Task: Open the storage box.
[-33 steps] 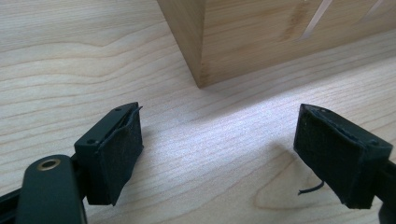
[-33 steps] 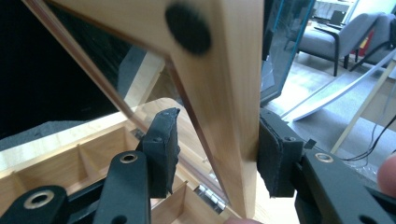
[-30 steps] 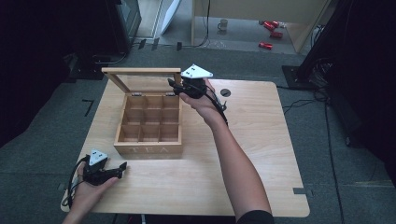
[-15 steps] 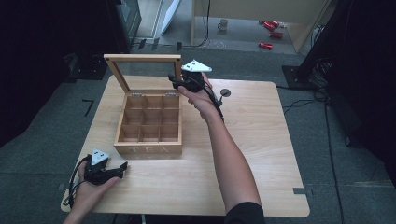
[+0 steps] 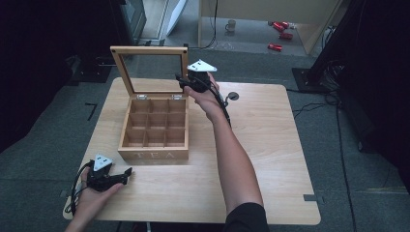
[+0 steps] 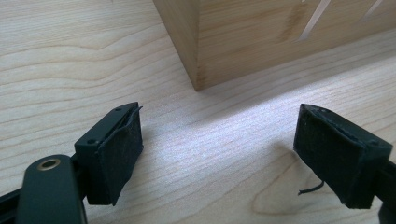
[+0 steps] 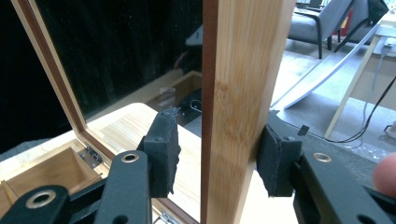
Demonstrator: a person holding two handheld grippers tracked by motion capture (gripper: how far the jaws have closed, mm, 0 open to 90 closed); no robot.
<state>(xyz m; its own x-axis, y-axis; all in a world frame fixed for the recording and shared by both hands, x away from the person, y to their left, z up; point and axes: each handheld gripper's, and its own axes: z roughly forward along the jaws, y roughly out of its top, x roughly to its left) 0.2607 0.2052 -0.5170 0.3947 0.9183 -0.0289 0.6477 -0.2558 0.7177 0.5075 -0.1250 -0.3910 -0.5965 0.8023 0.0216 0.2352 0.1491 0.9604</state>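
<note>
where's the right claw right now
In the high view the right claw is at the far side of the table, straddling the right edge of the tea box's raised lid.

Grey carpeted floor (image 5: 43, 145), light wooden table (image 5: 270, 145), grey chair (image 7: 322, 23), dark surroundings.

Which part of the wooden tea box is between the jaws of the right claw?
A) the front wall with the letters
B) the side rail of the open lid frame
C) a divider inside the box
B: in the right gripper view the right claw straddles the upright side rail of the lid.
</note>
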